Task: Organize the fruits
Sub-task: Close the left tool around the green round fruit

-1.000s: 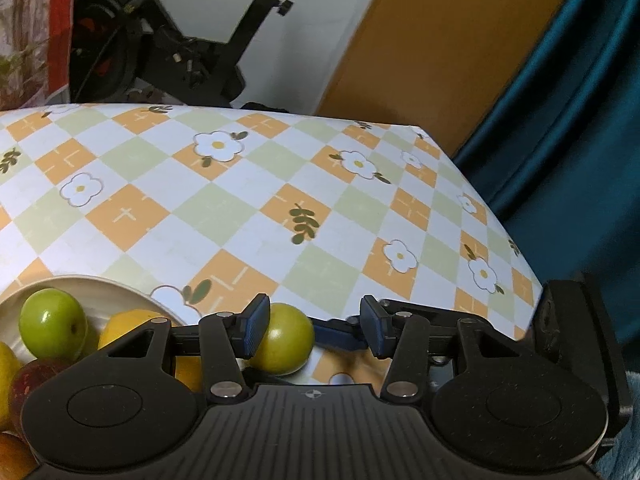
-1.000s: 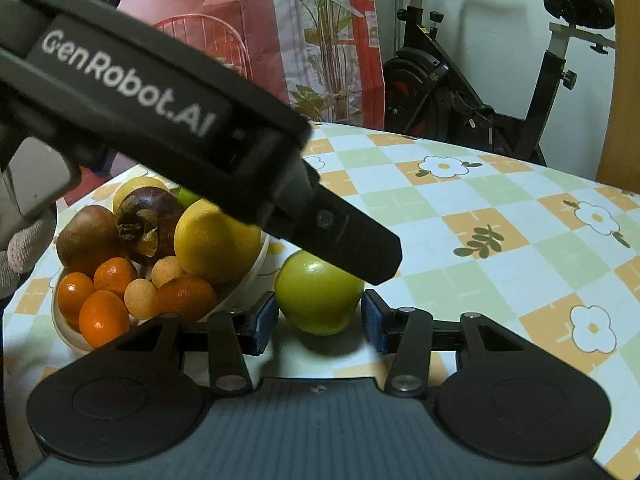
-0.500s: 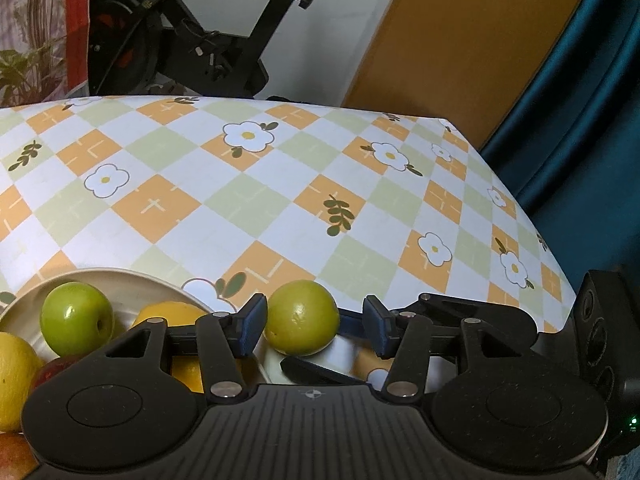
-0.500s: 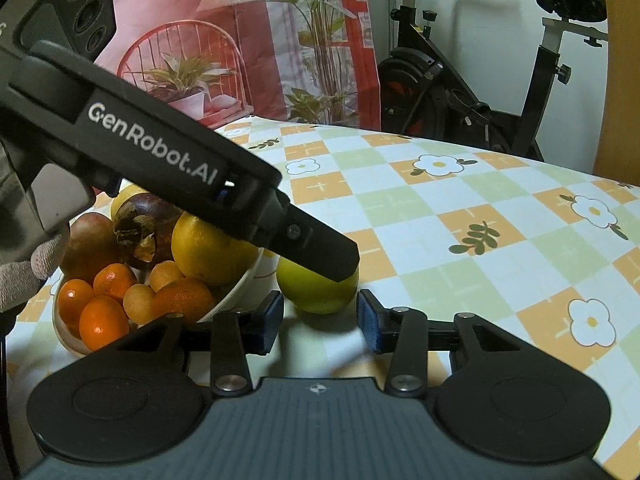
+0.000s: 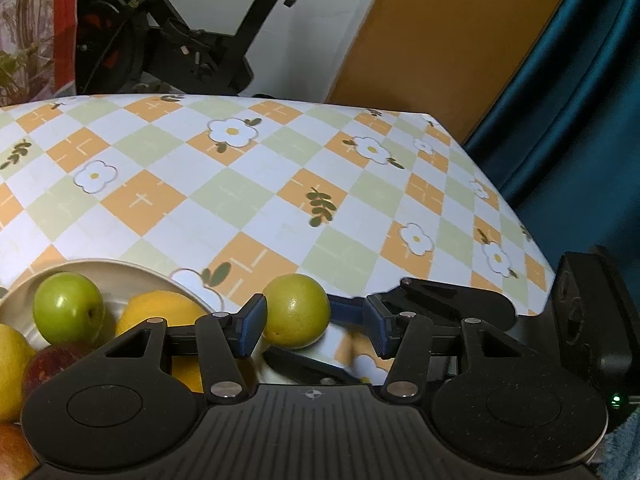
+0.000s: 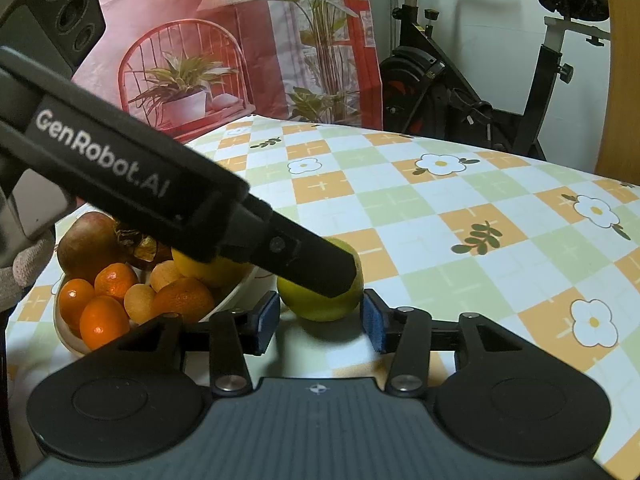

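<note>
Fruit lies between both my grippers: one green fruit [image 6: 320, 300] sits on the counter [image 6: 460, 240] just beside the bowl [image 6: 232, 296]. My right gripper [image 6: 320, 322] is opening, pads clear of it. My left gripper [image 5: 316, 330] stands apart, one pad at its side.
</note>
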`<state>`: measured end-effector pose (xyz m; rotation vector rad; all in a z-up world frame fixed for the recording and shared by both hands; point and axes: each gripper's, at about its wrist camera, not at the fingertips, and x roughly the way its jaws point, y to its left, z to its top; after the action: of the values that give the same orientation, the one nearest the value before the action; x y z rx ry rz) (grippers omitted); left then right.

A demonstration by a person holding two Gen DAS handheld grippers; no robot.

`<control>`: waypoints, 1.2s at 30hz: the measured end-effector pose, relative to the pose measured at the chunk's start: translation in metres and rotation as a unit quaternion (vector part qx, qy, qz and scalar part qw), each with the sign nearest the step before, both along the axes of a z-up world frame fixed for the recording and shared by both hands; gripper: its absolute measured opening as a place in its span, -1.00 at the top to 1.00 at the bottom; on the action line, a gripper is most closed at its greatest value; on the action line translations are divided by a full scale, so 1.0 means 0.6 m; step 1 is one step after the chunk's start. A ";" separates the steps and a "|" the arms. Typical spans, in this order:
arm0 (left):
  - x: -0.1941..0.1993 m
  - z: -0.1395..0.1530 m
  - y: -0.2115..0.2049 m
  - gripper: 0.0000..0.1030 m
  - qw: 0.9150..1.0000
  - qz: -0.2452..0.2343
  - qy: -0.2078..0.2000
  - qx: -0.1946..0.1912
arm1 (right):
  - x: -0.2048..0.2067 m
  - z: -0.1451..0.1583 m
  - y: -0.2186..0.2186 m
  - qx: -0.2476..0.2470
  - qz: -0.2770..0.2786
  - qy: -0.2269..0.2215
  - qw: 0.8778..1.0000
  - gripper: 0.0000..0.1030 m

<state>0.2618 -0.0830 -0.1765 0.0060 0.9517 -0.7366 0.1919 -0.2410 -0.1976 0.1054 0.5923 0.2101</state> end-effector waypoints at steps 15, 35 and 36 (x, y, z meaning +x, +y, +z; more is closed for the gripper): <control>0.009 -0.007 -0.009 -0.06 1.000 0.005 -0.016 0.026 | -0.002 -0.001 -0.005 0.009 -0.012 -0.003 1.000 0.04; -0.019 0.044 0.010 0.18 0.998 -0.013 -0.057 0.020 | -0.020 0.032 0.009 0.008 -0.013 -0.022 1.000 0.04; -0.021 0.054 0.018 0.18 0.998 -0.011 -0.059 0.014 | -0.021 0.041 0.012 0.009 -0.012 -0.026 1.000 0.04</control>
<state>0.2489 -0.0719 -0.1442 0.0838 0.8500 -0.7355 0.1793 -0.2339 -0.1730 0.1239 0.5370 0.1940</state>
